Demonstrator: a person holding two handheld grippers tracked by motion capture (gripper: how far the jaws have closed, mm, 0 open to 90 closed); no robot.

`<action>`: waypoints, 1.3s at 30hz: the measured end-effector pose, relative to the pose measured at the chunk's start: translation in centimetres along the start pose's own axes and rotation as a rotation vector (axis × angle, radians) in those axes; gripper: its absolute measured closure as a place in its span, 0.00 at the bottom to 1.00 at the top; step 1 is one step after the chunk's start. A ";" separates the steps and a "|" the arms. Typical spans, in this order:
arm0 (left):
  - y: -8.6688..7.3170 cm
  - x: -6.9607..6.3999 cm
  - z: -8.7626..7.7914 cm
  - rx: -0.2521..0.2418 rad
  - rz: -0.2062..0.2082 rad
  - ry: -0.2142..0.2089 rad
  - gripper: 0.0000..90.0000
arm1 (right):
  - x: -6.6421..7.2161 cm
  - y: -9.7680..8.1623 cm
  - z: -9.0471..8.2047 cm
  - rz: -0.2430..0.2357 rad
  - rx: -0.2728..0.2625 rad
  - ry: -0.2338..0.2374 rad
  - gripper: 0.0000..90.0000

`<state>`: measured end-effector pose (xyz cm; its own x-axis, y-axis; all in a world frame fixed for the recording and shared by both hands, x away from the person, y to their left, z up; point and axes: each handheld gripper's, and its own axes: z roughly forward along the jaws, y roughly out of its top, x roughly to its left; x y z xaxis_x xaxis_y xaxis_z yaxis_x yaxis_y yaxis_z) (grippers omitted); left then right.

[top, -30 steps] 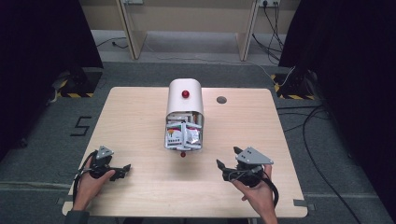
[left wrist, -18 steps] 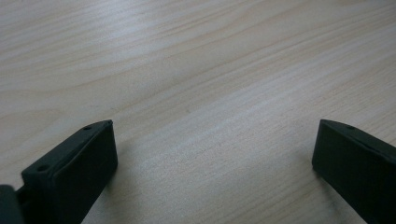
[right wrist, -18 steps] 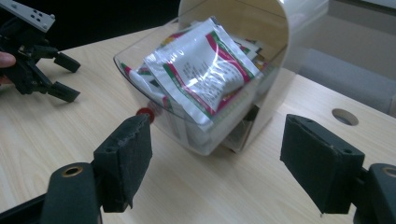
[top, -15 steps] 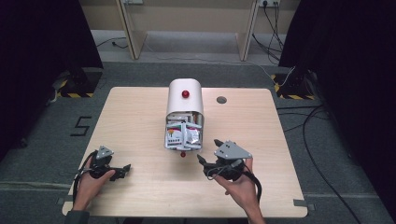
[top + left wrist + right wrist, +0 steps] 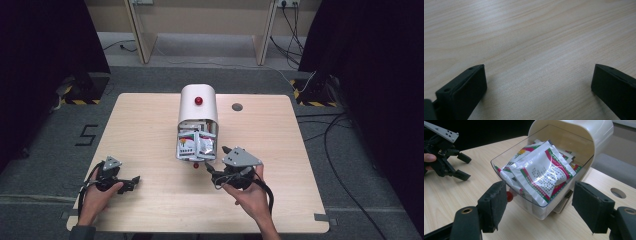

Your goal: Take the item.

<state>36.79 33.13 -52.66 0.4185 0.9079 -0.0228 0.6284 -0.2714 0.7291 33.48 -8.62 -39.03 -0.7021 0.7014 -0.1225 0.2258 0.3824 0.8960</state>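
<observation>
Right claw (image 5: 216, 162) sat just short of the clear drawer (image 5: 529, 202) of the white dispenser (image 5: 198, 105), mid-bench (image 5: 150, 130). Jaws apart, having just been closing slightly, nothing between them. Drawer pulled out, heaped with sachets (image 5: 541, 175), red knob (image 5: 509, 196) just beside one jaw. Left claw (image 5: 131, 182) rested on the bench near its front left corner, jaws wide, gripping nothing

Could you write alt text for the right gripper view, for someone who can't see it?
Two open black jaws of the right gripper frame a clear drawer full of sachets, pulled out of a cream container on a wooden table. The left gripper sits far left.
</observation>
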 end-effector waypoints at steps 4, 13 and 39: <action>0.0 0.0 0.0 0.000 0.000 0.000 0.00 | -0.1 0.1 0.0 -0.004 -0.008 -0.002 0.33; 0.0 0.0 0.0 0.000 0.000 0.000 0.00 | 0.2 0.3 0.4 -0.024 -0.009 0.012 0.36; 0.0 0.0 0.0 0.001 0.000 0.001 0.00 | 1.1 1.8 3.9 -0.112 0.024 -0.041 0.45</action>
<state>36.79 33.13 -52.65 0.4179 0.9082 -0.0219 0.6287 -0.2717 0.7286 35.73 -4.79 -39.22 -0.6958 0.6773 -0.2392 0.1640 0.4740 0.8651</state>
